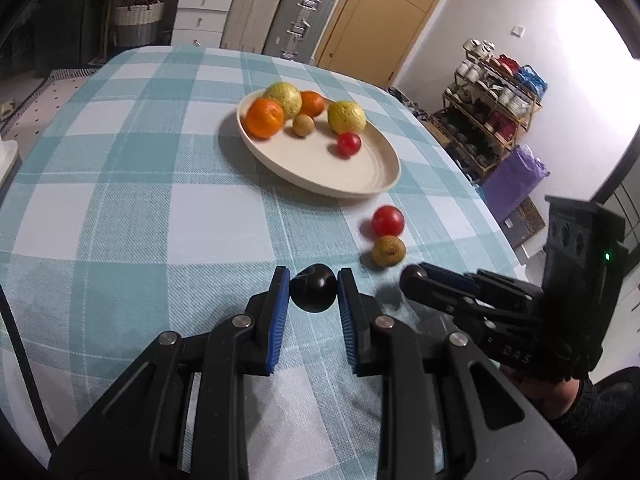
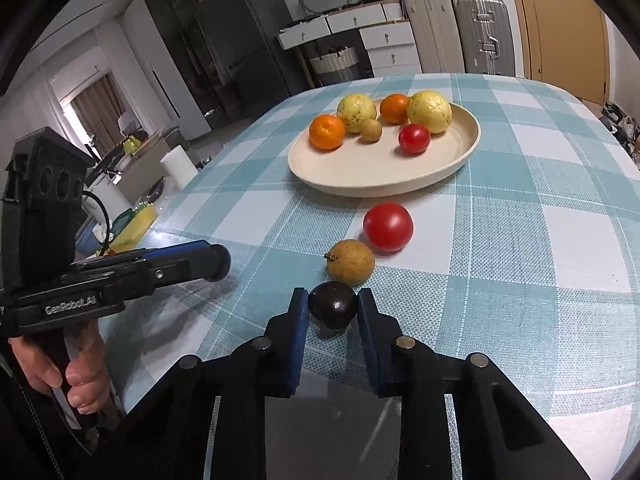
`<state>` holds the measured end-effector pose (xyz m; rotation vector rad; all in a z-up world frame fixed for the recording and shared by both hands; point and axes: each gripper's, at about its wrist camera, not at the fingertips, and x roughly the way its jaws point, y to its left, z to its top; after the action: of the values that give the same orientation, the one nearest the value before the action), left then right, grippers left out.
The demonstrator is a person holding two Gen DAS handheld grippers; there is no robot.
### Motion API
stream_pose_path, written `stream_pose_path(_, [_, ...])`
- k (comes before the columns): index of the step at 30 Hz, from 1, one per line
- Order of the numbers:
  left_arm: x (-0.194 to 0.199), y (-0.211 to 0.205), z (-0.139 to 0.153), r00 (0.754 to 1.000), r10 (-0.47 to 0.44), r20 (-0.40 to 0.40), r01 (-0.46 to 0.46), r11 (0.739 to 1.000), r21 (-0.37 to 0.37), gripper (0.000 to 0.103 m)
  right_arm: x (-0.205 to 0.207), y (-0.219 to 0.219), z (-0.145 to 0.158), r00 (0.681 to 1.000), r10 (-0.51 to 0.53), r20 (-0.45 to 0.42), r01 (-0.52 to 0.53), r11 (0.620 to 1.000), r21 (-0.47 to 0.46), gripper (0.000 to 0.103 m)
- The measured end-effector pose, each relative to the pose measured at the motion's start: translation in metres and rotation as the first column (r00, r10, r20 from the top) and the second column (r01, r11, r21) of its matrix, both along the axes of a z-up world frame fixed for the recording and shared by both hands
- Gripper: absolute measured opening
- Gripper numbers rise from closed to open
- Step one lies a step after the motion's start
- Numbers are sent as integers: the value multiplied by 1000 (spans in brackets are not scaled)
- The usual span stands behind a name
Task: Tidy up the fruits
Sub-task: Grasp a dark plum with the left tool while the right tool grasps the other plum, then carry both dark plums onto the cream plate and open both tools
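Observation:
A cream plate [image 1: 352, 178] [image 2: 360, 168] holds two oranges, two yellow-green fruits, a small brown fruit and a small red tomato [image 1: 348, 143] [image 2: 414, 139]. On the checked cloth near it lie a red tomato [image 1: 387, 220] [image 2: 388, 226] and a brown fruit [image 1: 388, 251] [image 2: 351, 262]. My left gripper [image 1: 313, 286] is shut on a dark plum [image 1: 313, 293], held just above the cloth. My right gripper [image 2: 333, 304] is shut on another dark plum [image 2: 333, 305]. The right gripper also shows in the left wrist view [image 1: 416, 276], with a dark fruit at its tip.
The table edge lies close on the right in the left wrist view, with a shoe rack [image 1: 496, 108] and purple bag [image 1: 516, 180] beyond. Drawers [image 2: 384, 40], suitcases [image 2: 480, 36] and a door stand behind the table.

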<state>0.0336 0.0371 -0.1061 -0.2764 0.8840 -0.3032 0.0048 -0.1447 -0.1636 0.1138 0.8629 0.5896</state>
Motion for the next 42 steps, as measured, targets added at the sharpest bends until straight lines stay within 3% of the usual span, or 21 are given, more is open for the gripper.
stream_pose_path(6, [13, 11, 13, 999, 39, 29, -40, 999, 12, 21, -2, -9, 8, 1000, 14, 14, -15, 998, 56, 25])
stream_pose_path(20, [65, 5, 32, 997, 36, 62, -36, 999, -5, 22, 23, -13, 40, 993, 30, 117, -37, 997, 61, 25])
stream_pose_path(32, [119, 5, 25, 998, 42, 38, -40, 998, -42, 22, 84, -4, 49, 995, 44, 86, -54, 990, 128, 25])
stream_pose_path(42, [150, 12, 14, 999, 27, 27, -25, 998, -51, 22, 141, 12, 39, 1000, 16, -3, -15, 984, 176, 25])
